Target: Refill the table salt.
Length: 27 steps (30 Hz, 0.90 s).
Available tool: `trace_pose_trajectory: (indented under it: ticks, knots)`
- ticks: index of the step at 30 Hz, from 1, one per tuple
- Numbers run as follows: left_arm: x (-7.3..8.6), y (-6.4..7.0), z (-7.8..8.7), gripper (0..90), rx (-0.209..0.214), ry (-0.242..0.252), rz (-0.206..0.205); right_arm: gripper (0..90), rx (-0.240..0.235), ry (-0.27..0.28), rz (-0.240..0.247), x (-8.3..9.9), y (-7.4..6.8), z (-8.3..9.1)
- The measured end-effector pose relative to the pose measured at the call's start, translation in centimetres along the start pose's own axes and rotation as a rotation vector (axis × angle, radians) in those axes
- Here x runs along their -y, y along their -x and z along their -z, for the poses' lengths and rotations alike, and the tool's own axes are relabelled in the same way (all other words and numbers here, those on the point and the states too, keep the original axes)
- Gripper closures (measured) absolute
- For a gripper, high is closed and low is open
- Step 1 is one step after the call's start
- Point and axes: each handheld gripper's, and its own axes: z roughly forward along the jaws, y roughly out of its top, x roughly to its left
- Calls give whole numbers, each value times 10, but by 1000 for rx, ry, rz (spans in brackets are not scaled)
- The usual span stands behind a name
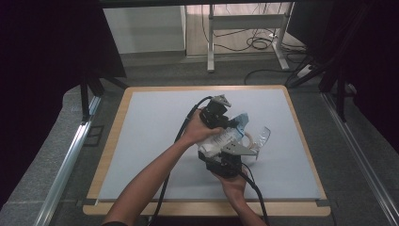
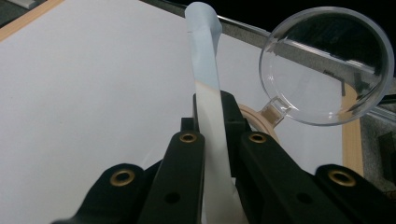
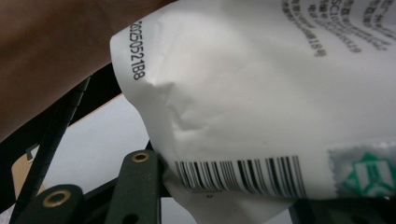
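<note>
Left gripper view puts my left gripper [image 2: 212, 140] closed on the thin edge of the pouch [image 2: 208, 93], whose pale blue strip runs straight up out of the jaws. Just past its tip on the right a clear round lid [image 2: 327, 65] stands over a tan ring [image 2: 261, 122]; I cannot tell whether they touch.

Right gripper view has my right gripper [image 3: 224, 186] at the pouch's lower seam, white film bulging above it. One jaw lies against the film; the other is hidden behind it, so I cannot tell if the grip is closed.

High view shows both grippers, left [image 1: 234, 123] and right [image 1: 225, 151], bunched together over the mat [image 1: 141, 141], pouch [image 1: 228, 136] between them, off the surface.

Risks, as I judge them: the left hold is on a narrow flat seam, so a sideways pull could slip it free. Pulling both ways may tear the film unevenly and spill whatever is inside. With the tools this close, a swing could knock the lid.

Readable print: "20250521B8" along the edge, a barcode near my right jaws, a green-and-white mark to its right. The small text above is too blurred.
</note>
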Motion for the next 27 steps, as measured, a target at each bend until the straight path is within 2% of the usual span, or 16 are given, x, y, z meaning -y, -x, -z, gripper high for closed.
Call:
trace_pose_trajectory:
  ticks: [6,13,27]
  knots:
    - [0,-1,2,896,2,-9,-6,595,-15,9,0,0,0,1]
    - [-3,-1,-1,896,7,-20,-12,596,10,18,-13,-1,-2,-2]
    - [-4,-3,-3,896,2,-49,-30,597,14,7,-8,-2,-1,-4]
